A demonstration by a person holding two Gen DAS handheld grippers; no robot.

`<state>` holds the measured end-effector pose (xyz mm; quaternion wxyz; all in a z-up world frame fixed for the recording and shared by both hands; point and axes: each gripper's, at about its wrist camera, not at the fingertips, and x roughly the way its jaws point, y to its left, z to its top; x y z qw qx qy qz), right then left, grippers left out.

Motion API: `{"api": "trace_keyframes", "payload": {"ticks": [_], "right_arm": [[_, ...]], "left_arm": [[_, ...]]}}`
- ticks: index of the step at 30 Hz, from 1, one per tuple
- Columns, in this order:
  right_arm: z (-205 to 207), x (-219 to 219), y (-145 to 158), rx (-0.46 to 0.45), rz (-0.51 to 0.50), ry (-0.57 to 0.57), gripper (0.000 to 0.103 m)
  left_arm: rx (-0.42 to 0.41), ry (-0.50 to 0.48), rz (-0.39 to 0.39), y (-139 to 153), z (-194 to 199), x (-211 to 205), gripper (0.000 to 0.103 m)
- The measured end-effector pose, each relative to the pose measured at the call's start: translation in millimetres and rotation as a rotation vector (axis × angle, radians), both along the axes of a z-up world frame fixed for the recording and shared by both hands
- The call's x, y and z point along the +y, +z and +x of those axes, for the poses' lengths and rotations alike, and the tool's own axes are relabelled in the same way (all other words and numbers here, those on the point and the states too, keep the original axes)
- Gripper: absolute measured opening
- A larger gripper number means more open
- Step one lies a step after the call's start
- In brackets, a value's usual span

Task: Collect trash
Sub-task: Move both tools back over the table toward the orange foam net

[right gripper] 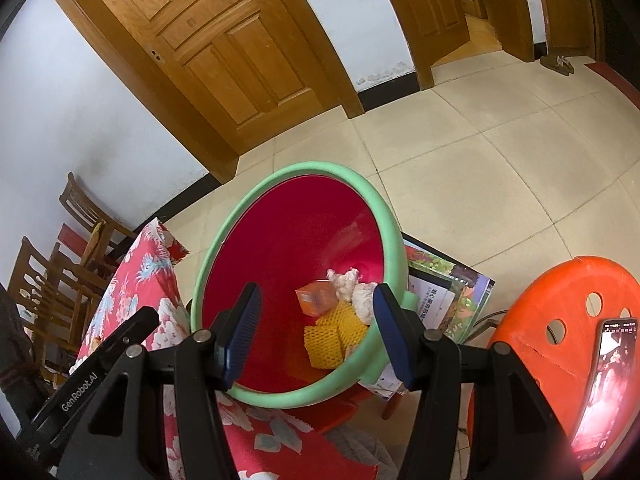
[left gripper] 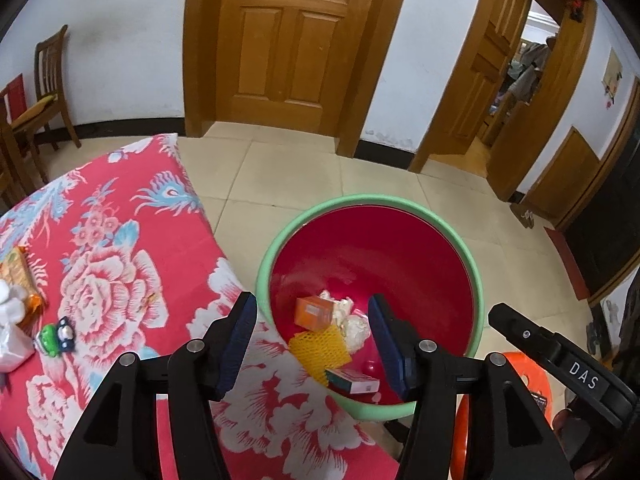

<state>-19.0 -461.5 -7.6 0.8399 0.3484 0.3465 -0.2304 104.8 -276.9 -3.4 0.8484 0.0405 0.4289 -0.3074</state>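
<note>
A red bin with a green rim [left gripper: 368, 199] stands beside the table with the red floral cloth [left gripper: 120, 280]. Inside it lie an orange box [left gripper: 314, 312], crumpled white paper [left gripper: 356, 330], a yellow foam net [left gripper: 320, 350] and a small white and teal box [left gripper: 352, 380]. My left gripper [left gripper: 312, 304] hangs open above the bin, nothing between its pads. My right gripper [right gripper: 317, 290] is also open and empty over the bin rim [right gripper: 304, 170]. On the table's left edge remain an orange wrapper [left gripper: 20, 276], white plastic [left gripper: 10, 332] and a green and blue item [left gripper: 56, 336].
An orange plastic stool [right gripper: 560, 320] with a lit phone [right gripper: 604, 384] on it stands right of the bin. Printed boxes [right gripper: 444, 292] lie under the bin's right side. Wooden chairs [left gripper: 48, 80] stand by the wall. A person [left gripper: 528, 68] stands in the far doorway.
</note>
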Motion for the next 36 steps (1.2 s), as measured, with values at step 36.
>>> {"api": "trace_keyframes", "payload": {"ticks": [36], "right_arm": [[2,97,35,-0.059,-0.027,0.234,0.066]], "left_arm": [[-0.06,0.29,-0.048,42,-23,155,0.059]]}}
